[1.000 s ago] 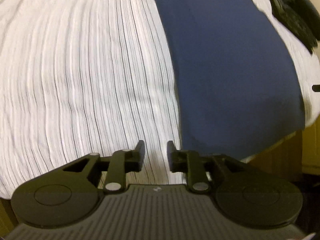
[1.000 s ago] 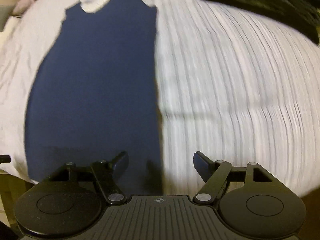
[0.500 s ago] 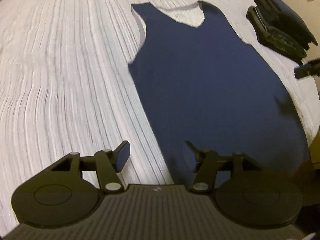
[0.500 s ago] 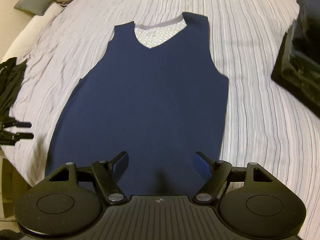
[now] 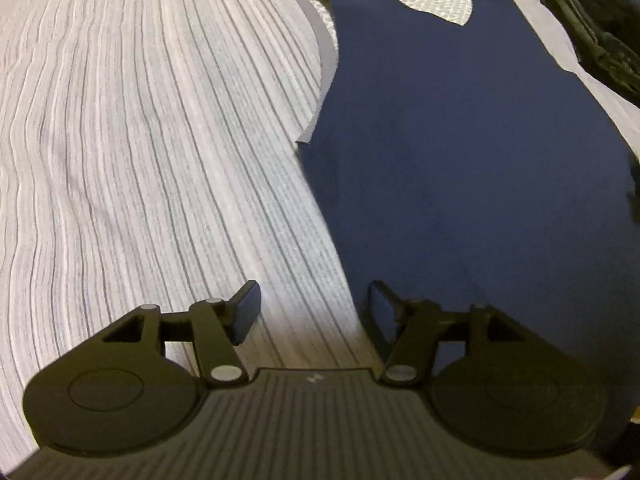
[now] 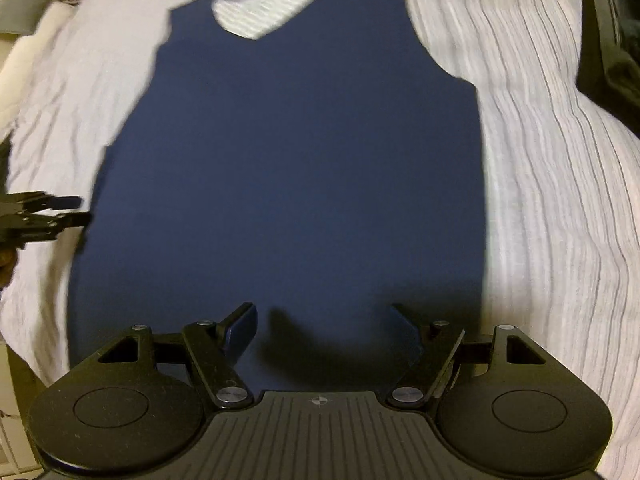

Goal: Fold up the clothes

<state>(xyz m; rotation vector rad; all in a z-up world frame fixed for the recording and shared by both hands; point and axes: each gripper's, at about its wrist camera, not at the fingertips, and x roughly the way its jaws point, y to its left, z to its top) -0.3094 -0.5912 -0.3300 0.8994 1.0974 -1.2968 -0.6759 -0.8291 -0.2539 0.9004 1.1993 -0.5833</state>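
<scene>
A: Navy vest point(image 5: 460, 168) lies flat on the striped bedcover point(image 5: 140, 140), front side up, neckline at the far end, pale patterned lining showing in the V. From my right camera it fills the middle point(image 6: 288, 168), bedcover point(image 6: 552, 184) on both sides.

B: Your fingers?

A: My left gripper point(image 5: 314, 314) is spread wide, holding nothing. It sits over the vest's left side edge: one finger over bare bedcover, the other over navy fabric. Can't tell if either touches the cloth.

B: And the right?

A: My right gripper point(image 6: 322, 334) is also spread wide, with nothing between the fingers. Both fingertips are over the lower part of the vest and cast a shadow on it. Contact, again, can't tell.

B: Anything else around?

A: Dark folded clothes point(image 5: 600, 28) at the far right on the bedcover, apart from the vest. The right view shows a dark pile point(image 6: 612, 32) at the right edge, partly cut off. My left gripper point(image 6: 60, 210) shows there too, at the vest's left edge, blurred.
</scene>
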